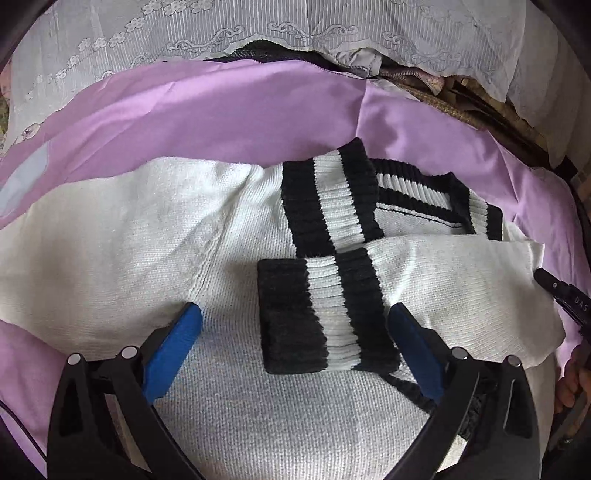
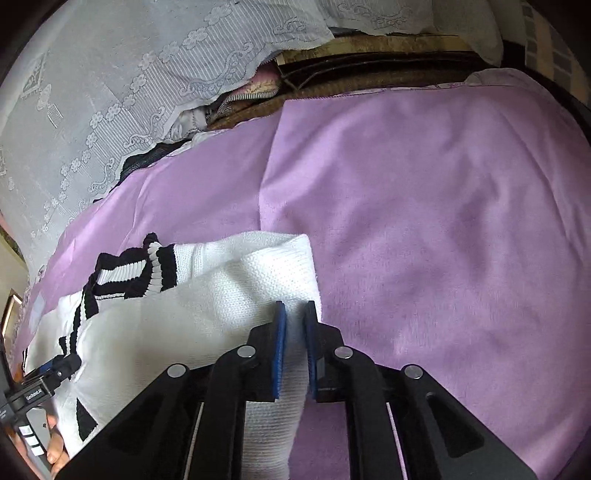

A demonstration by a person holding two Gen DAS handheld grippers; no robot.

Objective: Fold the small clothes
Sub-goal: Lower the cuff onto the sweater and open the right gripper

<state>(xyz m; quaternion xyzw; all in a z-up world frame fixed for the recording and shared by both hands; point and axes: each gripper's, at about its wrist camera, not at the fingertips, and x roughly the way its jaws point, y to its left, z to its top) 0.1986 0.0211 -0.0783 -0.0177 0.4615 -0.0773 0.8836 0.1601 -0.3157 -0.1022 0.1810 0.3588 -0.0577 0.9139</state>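
Nearest the left wrist camera, the left claw [image 1: 295,336] stands wide open, its blue pads [image 1: 173,347] apart and low over the white knit sweater [image 1: 122,251], holding nothing. One black-and-white striped cuff [image 1: 325,314] lies between the two pads, without clear contact on either side. A second striped cuff [image 1: 328,203] lies just beyond it, crossing near the first, and the striped V-neck collar [image 1: 424,192] shows past that, towards the right. The sweater is spread flat, both sleeves folded in over its body.

In the right wrist view, the right claw [image 2: 295,332] is drawn narrow, its pads pinching a fold of the sweater's white knit [image 2: 258,288] at the garment's edge; the cloth runs between the fingers and down towards the camera. The claw points downward at a slant. At the left edge of that view part of the other gripper's black body [image 2: 44,376] shows, with fingers of the hand [image 2: 55,450] that holds it below.

The sweater rests on a lilac sheet [image 2: 443,221] that covers the whole working surface, smooth with a few soft creases. Beyond the sheet's far edge lies a heap of bundled cloth and something brown and woven [image 1: 424,92], partly hidden. Farthest back hangs a pale lace curtain [image 1: 184,33] with flower and scroll patterns.
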